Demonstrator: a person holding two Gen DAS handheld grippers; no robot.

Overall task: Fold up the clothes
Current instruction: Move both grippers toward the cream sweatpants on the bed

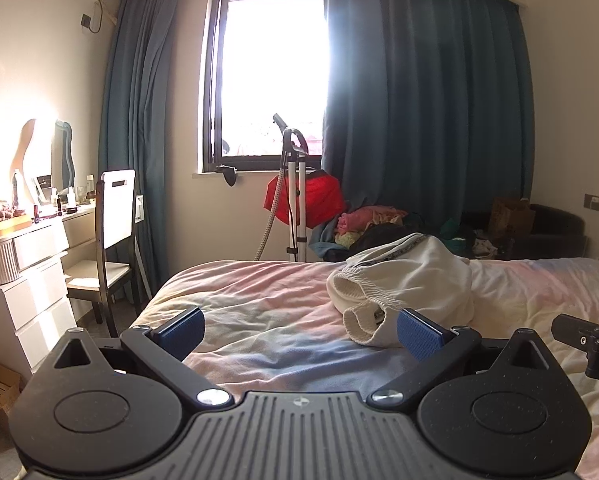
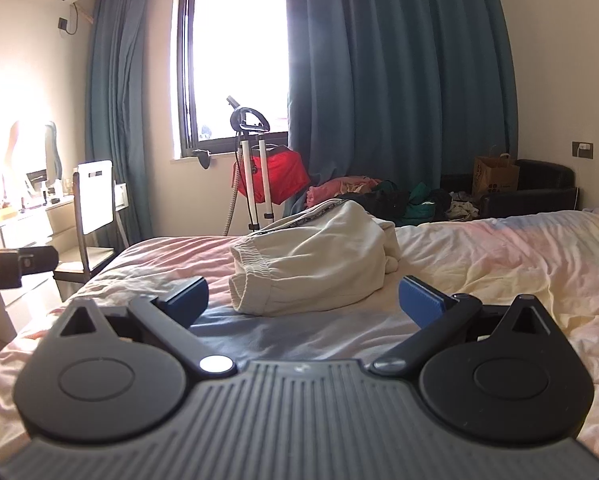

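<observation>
The left gripper (image 1: 299, 330) hangs low over the bed (image 1: 259, 312) with its 2 blue pads (image 1: 183, 330) spread wide and nothing between them. Off to its left stand a white chest of drawers (image 1: 31, 280) crowded with small bottles and a white-backed chair (image 1: 113, 216). Ahead of it, past the foot of the bed, a garment steamer (image 1: 295, 200) stands under the window (image 1: 267, 76), with a red cloth (image 1: 319, 200) draped beside its poles. Blue curtains (image 1: 423, 100) hang on both sides of the window.

The white sweatpants (image 1: 411, 284) lie crumpled on the pastel sheet, ahead and to the right of the left gripper. Their ribbed cuff sits just beside the right-hand pad; I cannot tell whether the 2 touch. At the right edge of this view the black tip of the right gripper (image 1: 587, 344) shows.

In the right wrist view, the right gripper (image 2: 303, 300) is likewise spread wide and holds nothing. The sweatpants (image 2: 311, 256) lie straight ahead of it, bunched in 1 heap, the cuff nearest and in line with the gap between the fingers. Beyond them, behind the bed, sits a pile of mixed clothes (image 2: 379, 192). To the right of that, a brown paper bag (image 2: 495, 176) stands on a dark armchair (image 2: 539, 188).
</observation>
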